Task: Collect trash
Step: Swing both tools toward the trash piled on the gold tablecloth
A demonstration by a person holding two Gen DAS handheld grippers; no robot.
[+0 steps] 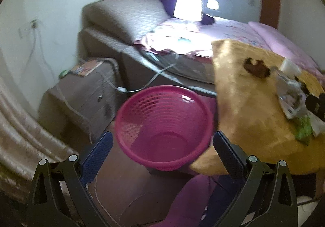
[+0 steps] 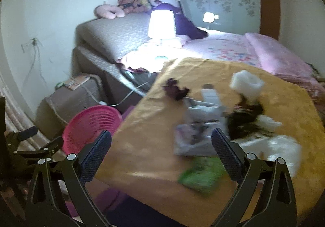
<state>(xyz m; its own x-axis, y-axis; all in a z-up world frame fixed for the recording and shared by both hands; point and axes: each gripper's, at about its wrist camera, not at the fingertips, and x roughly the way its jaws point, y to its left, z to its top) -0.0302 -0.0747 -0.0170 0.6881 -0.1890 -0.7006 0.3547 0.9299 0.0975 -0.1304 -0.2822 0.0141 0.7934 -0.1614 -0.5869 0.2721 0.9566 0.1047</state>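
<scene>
Your left gripper [image 1: 162, 145] hovers over the pink basket [image 1: 164, 125], jaws wide; right gripper [image 2: 161, 145], jaws wide, faces the tabletop [image 2: 142, 125] litter (blurred).

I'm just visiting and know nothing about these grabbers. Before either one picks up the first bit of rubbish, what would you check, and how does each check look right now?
1. Pink basket has room: ok, nothing visible inside.
2. Left gripper open and holding nothing: ok.
3. Right gripper open and holding nothing: ok.
4. Trash within view: ok, green wrapper and clear packet lie on the yellow table.
5. Basket beside the table: ok.
6. Sharp view of the trash pile: not ok, blurred.
</scene>
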